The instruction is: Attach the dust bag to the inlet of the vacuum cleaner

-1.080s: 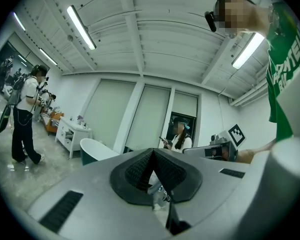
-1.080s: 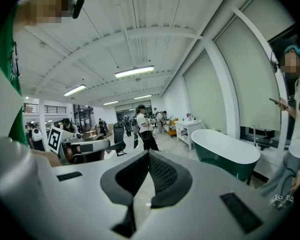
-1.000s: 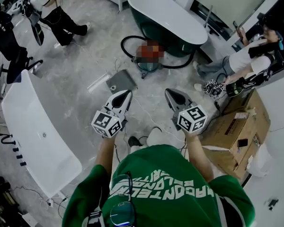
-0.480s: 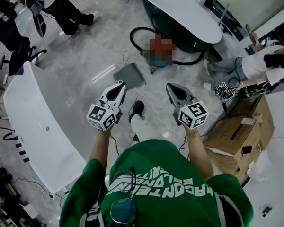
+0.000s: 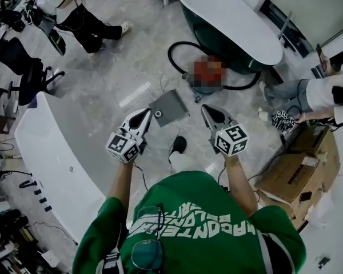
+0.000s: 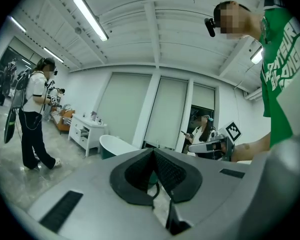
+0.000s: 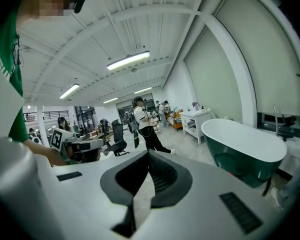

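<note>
L tool (image 5: 143, 116), R tool (image 5: 212, 113) shut, dust bag (image 5: 169, 108) flat on floor (image 5: 103, 79)

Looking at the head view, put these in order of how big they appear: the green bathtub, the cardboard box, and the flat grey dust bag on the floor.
1. Green bathtub, largest.
2. Cardboard box, fairly close behind the tub.
3. Grey dust bag, clearly smallest.
</note>
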A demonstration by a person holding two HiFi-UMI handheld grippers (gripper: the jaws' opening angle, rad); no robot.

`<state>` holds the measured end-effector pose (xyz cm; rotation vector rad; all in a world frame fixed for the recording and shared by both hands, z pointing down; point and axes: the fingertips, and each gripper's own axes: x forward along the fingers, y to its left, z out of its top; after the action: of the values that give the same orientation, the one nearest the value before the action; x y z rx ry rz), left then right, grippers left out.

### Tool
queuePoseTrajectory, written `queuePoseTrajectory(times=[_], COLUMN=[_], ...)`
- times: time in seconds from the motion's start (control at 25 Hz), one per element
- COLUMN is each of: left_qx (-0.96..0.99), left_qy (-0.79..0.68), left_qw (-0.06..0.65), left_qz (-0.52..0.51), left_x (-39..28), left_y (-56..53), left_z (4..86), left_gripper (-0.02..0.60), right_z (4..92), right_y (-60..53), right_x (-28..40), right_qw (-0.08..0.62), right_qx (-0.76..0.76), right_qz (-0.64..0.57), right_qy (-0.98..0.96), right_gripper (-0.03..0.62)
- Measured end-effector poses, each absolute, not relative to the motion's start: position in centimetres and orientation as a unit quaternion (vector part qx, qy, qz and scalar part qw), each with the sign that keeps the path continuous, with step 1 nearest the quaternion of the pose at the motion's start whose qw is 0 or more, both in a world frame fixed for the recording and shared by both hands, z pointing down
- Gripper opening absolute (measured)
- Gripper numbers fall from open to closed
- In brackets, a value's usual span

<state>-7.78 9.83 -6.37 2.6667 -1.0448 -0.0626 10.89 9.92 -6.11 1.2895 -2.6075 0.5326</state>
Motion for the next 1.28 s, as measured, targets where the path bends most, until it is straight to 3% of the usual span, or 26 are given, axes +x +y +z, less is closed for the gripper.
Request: queuePoseTrajectory(times=[0.84,1.28], left_qx=[0.939,0.930], left_qy=[-0.309,-0.311], left_qw=[0.150,0.191], left_qz=[-0.002,0.047], left_x=[-13.0,-16.7], left_y=[-0.9,-4.5], left_z=[-1.8,9.0], left_gripper=[0.003,0.003], right_z=[-1.5,8.7], right_y=[-0.5,-3.3], right_x=[3.1,-1.3], right_qw=[0.140,0.180], right_qx=[0.431,0.422], right_qz=[0.183,0.209], right_qy=[-0.872,-0.864], right_gripper=[0.008,0.008])
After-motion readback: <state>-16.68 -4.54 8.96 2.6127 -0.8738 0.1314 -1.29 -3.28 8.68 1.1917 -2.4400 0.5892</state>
